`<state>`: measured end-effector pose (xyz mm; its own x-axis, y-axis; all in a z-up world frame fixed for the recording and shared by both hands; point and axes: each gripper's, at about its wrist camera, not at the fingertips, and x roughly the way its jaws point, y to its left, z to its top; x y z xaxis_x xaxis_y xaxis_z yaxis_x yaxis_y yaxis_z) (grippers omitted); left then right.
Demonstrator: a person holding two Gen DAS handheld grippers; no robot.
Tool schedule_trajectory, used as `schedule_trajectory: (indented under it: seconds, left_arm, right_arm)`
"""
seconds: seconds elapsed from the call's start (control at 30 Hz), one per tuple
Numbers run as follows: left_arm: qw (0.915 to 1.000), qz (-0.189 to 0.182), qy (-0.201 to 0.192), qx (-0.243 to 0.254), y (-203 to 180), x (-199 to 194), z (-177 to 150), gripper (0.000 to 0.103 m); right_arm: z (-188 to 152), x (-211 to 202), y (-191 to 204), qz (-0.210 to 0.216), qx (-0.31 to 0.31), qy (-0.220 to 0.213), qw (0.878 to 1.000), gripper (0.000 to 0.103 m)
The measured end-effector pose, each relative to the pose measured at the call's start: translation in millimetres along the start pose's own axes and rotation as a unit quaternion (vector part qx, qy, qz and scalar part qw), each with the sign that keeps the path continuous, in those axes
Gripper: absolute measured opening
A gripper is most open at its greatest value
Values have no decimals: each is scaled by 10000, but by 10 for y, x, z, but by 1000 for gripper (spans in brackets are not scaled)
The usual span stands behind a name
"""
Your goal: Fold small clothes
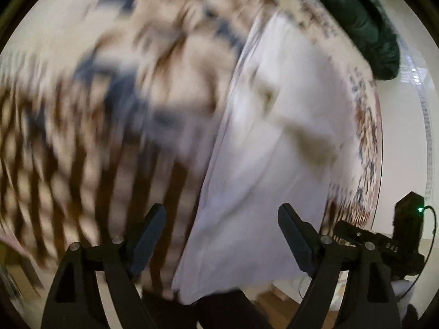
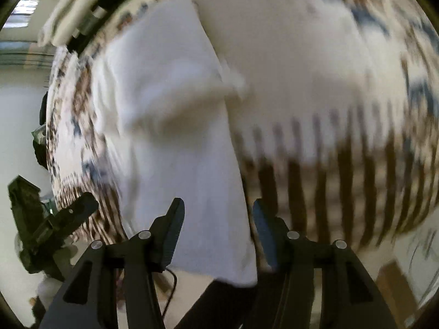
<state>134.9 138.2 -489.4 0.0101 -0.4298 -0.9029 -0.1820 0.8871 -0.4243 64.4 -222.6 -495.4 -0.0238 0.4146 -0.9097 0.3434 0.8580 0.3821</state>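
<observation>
Just ahead of both pairs of jaws lies the white garment point(image 1: 277, 148), spread flat on the patterned cloth point(image 1: 115, 87) that covers the surface, and neither gripper has hold of it. Left gripper point(image 1: 222, 235) first: its jaws stand wide apart, nothing pinched, the near hem of the white garment showing in the gap below them and slightly toward the right finger. Right gripper point(image 2: 216, 227) next: its jaws are apart too, less widely, and the garment's near edge point(image 2: 219, 246) runs between them with no pad pressing on it. Now the relation that matters, I'd say: the garment is a long strip running away from the jaws, near hem by the fingertips, far end up toward the top of the view, with a soft raised crease across its middle. It sits right of centre for the left hand and left of centre for the right, so it lies between the two, each hand about equally near its own long side. My guess is that the coming fold needs both to come down on the near corners together. Further out, the left view alone shows a dark green bundle point(image 1: 365, 30) beyond the cloth's far edge, and the right gripper point(image 1: 384, 244) low at its side. The right view alone shows the left gripper point(image 2: 55, 219) and some pale folded fabric point(image 2: 74, 16) far off at top left. Everything is motion-blurred, so finer detail is beyond telling.
</observation>
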Motion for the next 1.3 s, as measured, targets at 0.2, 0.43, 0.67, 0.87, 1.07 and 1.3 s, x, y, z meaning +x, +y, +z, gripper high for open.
schedule_trajectory:
  seconds: [0.2,0.43,0.67,0.87,1.07,1.3]
  left_arm:
    - [9990,-160,406,-90,158,370,-455,81]
    - [9991,-238,230,257,-65,280,-579,3]
    - [9950,-975,0,-220,-100,-108,-528,4]
    - [9797,-1749,-527,-824,-210,-612,-183,4]
    - [9663,-2069,-1171,-988,-409,-781,611,4]
    - [9525,-2138,-1517,-1551,-277,-397,1784,28]
  right_arm:
    - [-426,629,-349,402,453,699,9957,54]
    - [-602,790,-439,931,731,746,9902,20]
    - [-665,414,-351,1574,620,614,9837,9]
    - [-332,-163,-153,2131,485,337,9752,9]
    - [483,-573,113,2513,460,-225,9665,9]
    - [1705,-266,225,2696,1046,-553,9557,13]
